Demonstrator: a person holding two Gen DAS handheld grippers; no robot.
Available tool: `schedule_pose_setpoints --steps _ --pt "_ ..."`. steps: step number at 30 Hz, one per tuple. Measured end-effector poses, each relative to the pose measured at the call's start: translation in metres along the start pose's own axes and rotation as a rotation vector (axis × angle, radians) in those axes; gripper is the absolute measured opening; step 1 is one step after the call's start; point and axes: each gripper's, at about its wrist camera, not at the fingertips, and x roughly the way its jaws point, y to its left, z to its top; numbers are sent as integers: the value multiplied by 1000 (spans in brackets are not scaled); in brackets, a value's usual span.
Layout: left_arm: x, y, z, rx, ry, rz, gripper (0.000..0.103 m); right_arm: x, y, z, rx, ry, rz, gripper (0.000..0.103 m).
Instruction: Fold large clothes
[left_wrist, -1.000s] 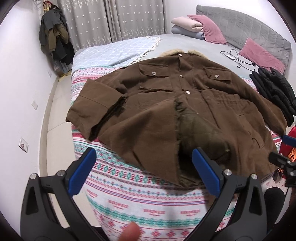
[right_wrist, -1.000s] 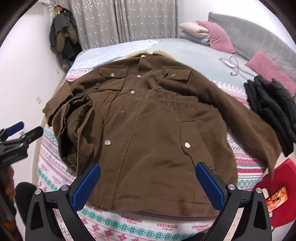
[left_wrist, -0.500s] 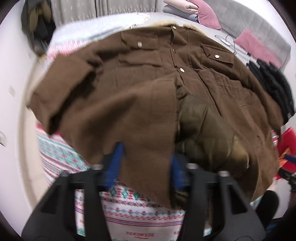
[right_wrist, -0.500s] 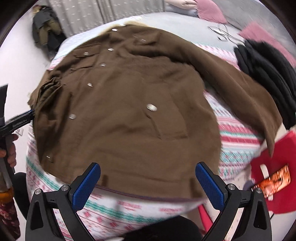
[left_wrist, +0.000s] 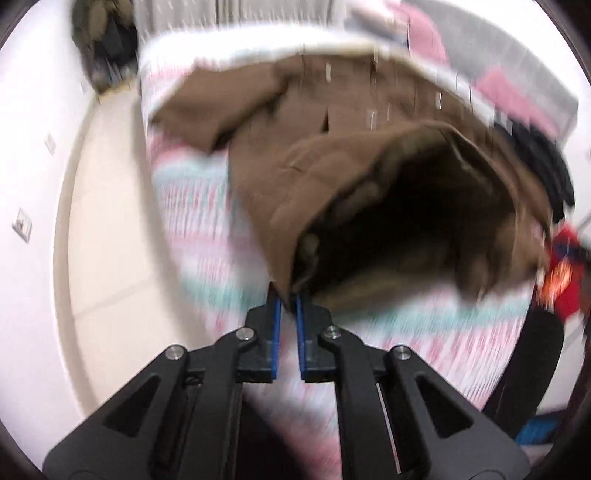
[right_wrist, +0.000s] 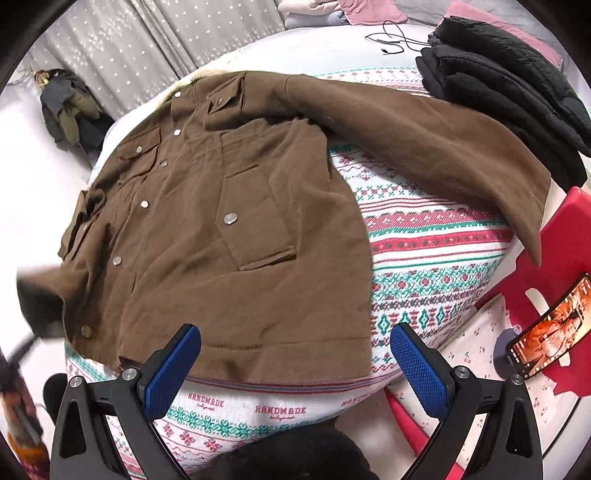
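A brown jacket (right_wrist: 236, 236) with metal snap buttons and flap pockets is shown spread front-up on a bed covered by a patterned blanket (right_wrist: 436, 258) in red, teal and white. In the right wrist view, one sleeve (right_wrist: 424, 144) is extended sideways across the blanket toward the bed's edge, and the hem is seen lying just ahead of the right gripper (right_wrist: 295, 365). The right gripper's blue-padded fingers (right_wrist: 173, 369) are spread wide, with nothing between them; the hem lies beyond the tips and is not touched.

In the left wrist view, which is blurred, the brown jacket (left_wrist: 332, 173) is pinched at a lower corner by the left gripper (left_wrist: 289, 299), whose blue pads (left_wrist: 276, 332) are drawn narrow around the fabric edge. The gripped panel is lifted off the blanket (left_wrist: 207, 236), so that the dark, olive-toned lining (left_wrist: 406, 229) is exposed as an open hollow.

A folded black quilted garment (right_wrist: 509, 92) is seen beside the extended sleeve, near a cable (right_wrist: 391, 38) and pink pillows (right_wrist: 369, 11). A red stool (right_wrist: 561, 280) carrying a lit phone (right_wrist: 546, 332) stands off the bed's corner. Grey starred curtains (right_wrist: 166, 40) and hanging coats (right_wrist: 70, 107) occupy the background.
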Motion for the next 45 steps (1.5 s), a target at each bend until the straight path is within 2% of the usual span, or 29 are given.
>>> schedule_pose_setpoints --steps 2,3,4,5,6,7,8,10,12,16,18,19,20,21,22,23,24,25,26,28,29,30,32,34,35,38,40,43,45 --pt "2 9 -20 43 42 82 8 3 -7 1 25 6 0 103" --pt "-4 17 -28 46 38 98 9 5 -9 4 40 14 -4 103" --pt "-10 22 -32 37 26 93 17 9 -10 6 58 23 -14 103" --pt "-20 31 -33 14 2 60 35 11 -13 8 73 31 -21 103" --pt "-30 38 -31 -20 -31 16 48 13 -16 9 86 36 -20 103" --pt "-35 42 -31 -42 -59 -11 72 14 -19 10 97 38 -8 103" --pt "-43 46 -25 -72 -106 -58 81 15 -21 11 107 37 7 103" --pt "-44 42 -7 -80 -144 -146 81 17 -25 14 133 34 55 103" --pt "-31 36 10 -64 -137 -224 81 23 -27 16 145 39 85 103" --pt "31 23 33 -45 -13 -232 81 47 -32 13 169 86 109 101" --pt "60 21 32 -88 73 -255 76 63 -37 7 199 120 133 98" --pt "64 20 31 -118 95 -274 75 66 -39 3 220 112 143 97" --pt "67 19 30 -162 86 -259 73 65 -39 2 232 90 148 96" --pt "65 14 31 -167 81 -242 68 63 -38 1 241 78 163 83" --pt "60 5 32 -139 81 -233 45 61 -36 1 248 86 187 71" --pt "55 1 32 -124 74 -239 29 58 -36 1 256 92 210 36" --pt "49 -4 33 -127 67 -270 19 57 -34 2 267 105 264 19" --pt "43 -3 34 -143 64 -282 16 54 -31 4 283 103 307 18" --pt "32 -3 37 -162 45 -284 15 48 -27 7 270 91 294 17" --pt "-3 9 45 -197 -47 -303 14 21 -15 17 220 33 264 15" --pt "-26 24 49 -242 -102 -333 13 -2 -12 24 204 -20 278 14" --pt "-46 43 52 -301 -134 -402 13 -22 -12 30 194 -63 280 12" --pt "-65 58 52 -338 -151 -429 13 -67 -14 40 171 -153 259 11" --pt "-75 64 49 -313 -140 -399 13 -102 -15 43 130 -192 201 11" --pt "-72 67 42 -293 -105 -374 13 -110 -15 43 113 -190 167 11" --pt "-39 59 16 -221 63 -297 14 -108 -14 28 58 -103 44 11" --pt "-6 42 -3 -126 161 -191 15 -79 -11 10 6 9 -45 11" --pt "29 22 -10 -1 216 -89 18 -12 -1 -24 -83 213 -181 12" --pt "30 11 -6 80 206 -37 26 16 4 -41 -153 287 -270 18"
